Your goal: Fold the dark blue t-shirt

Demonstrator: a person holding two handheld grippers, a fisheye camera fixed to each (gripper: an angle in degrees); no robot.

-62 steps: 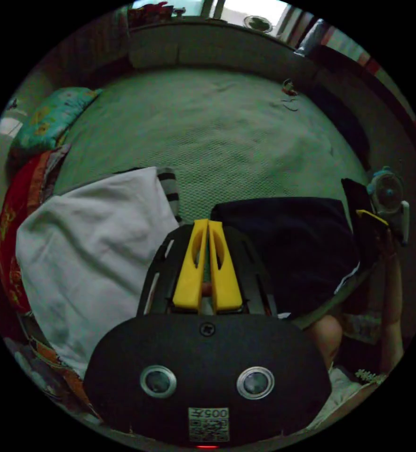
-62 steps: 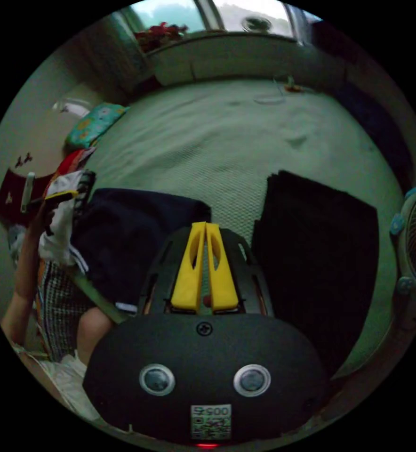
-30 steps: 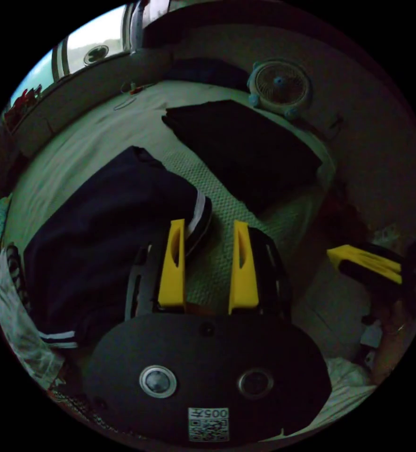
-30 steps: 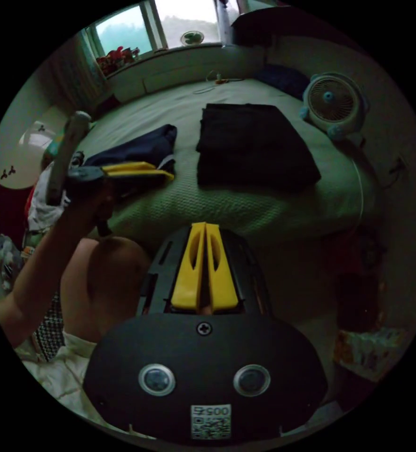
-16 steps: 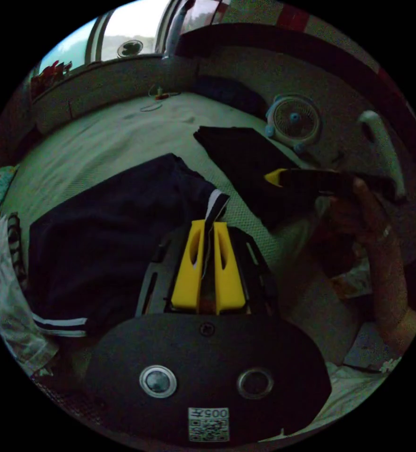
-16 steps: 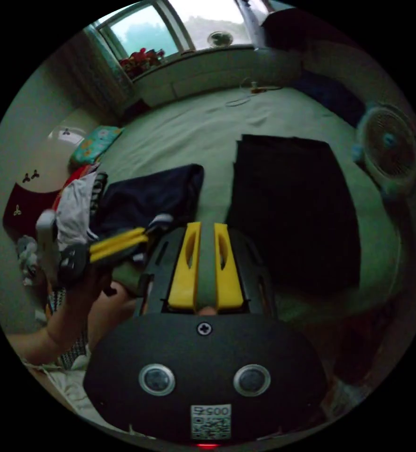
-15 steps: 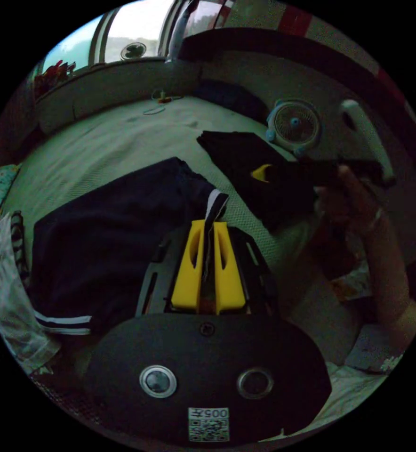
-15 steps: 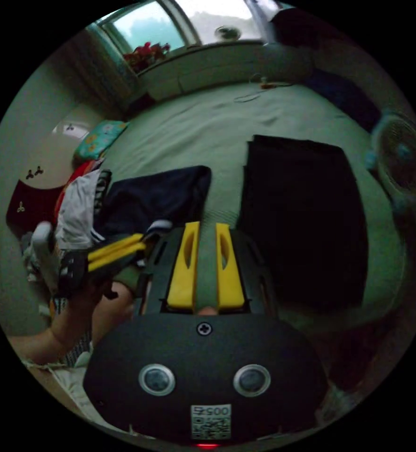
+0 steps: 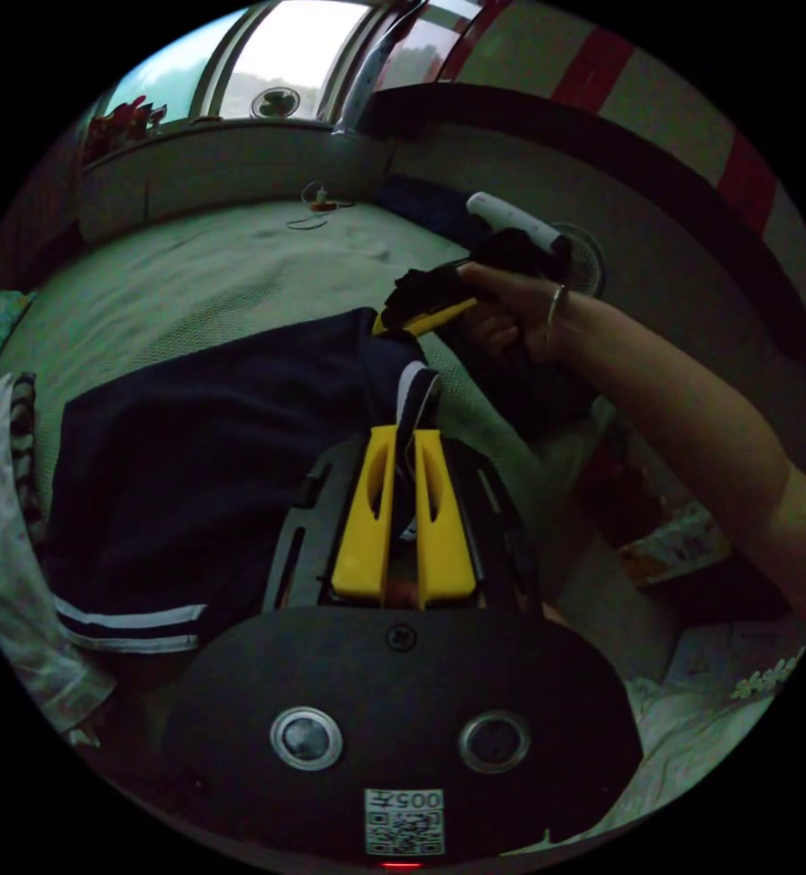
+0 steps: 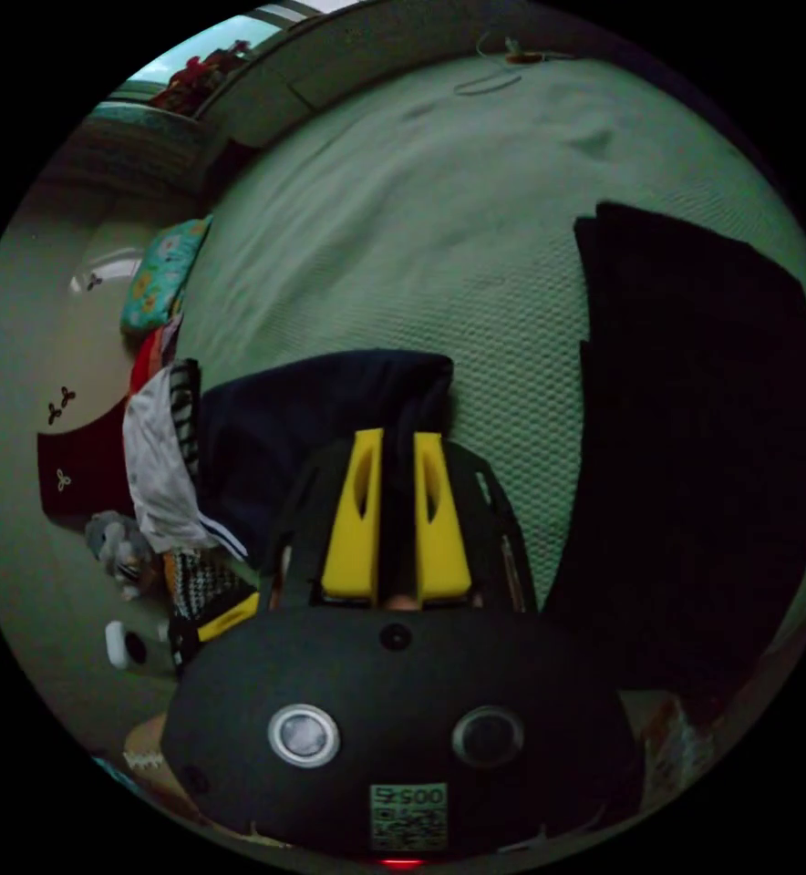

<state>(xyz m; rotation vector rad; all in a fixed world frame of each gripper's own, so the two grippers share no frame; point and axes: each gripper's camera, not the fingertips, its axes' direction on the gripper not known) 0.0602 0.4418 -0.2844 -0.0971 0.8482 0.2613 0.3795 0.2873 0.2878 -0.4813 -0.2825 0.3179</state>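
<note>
The dark blue t-shirt (image 9: 202,456) lies on the bed (image 9: 193,273), at its near edge, already doubled into a rough rectangle, so the fold looks partly done and not yet neat. The left gripper (image 9: 403,456) has its fingers nearly together on a white-striped sleeve edge (image 9: 417,392), which stands up between them. The right gripper (image 10: 396,456), seen in its own view, reaches the shirt's far corner with its fingers a little apart and dark cloth in the gap; whether they press on it cannot be told. What seems left is another fold or a tidy-up.

The room is dim, and the shirt's folds blur into one dark mass. A black folded garment (image 10: 704,437) lies beside it, its layers unreadable.
</note>
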